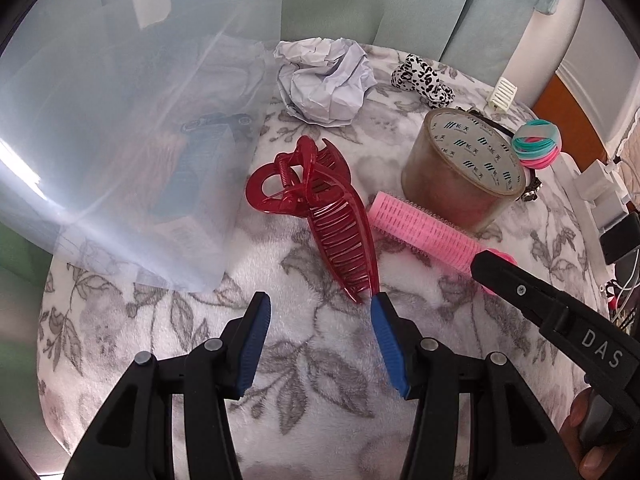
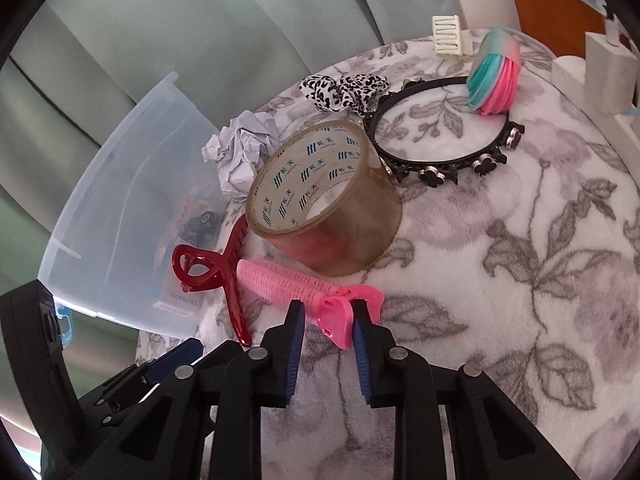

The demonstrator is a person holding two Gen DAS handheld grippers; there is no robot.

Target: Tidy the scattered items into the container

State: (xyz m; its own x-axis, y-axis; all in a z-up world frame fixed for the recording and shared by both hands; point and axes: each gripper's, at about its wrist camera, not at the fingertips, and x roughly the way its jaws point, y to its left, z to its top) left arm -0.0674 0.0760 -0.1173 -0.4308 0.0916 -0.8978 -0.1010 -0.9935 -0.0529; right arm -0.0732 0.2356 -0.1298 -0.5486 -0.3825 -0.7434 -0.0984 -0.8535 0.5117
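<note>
surface: grey floral fleece blanket (image 2: pixel 500 208) | backdrop: pale green curtain (image 1: pixel 360 4) | right edge: white blocks (image 2: pixel 608 76)

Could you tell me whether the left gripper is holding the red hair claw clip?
No, the left gripper stands open over the floral blanket, with the red hair claw clip lying just beyond its fingertips, ungripped.

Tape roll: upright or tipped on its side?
Tipped: the tape roll leans on its curved side on the blanket, its core opening facing sideways.
</note>
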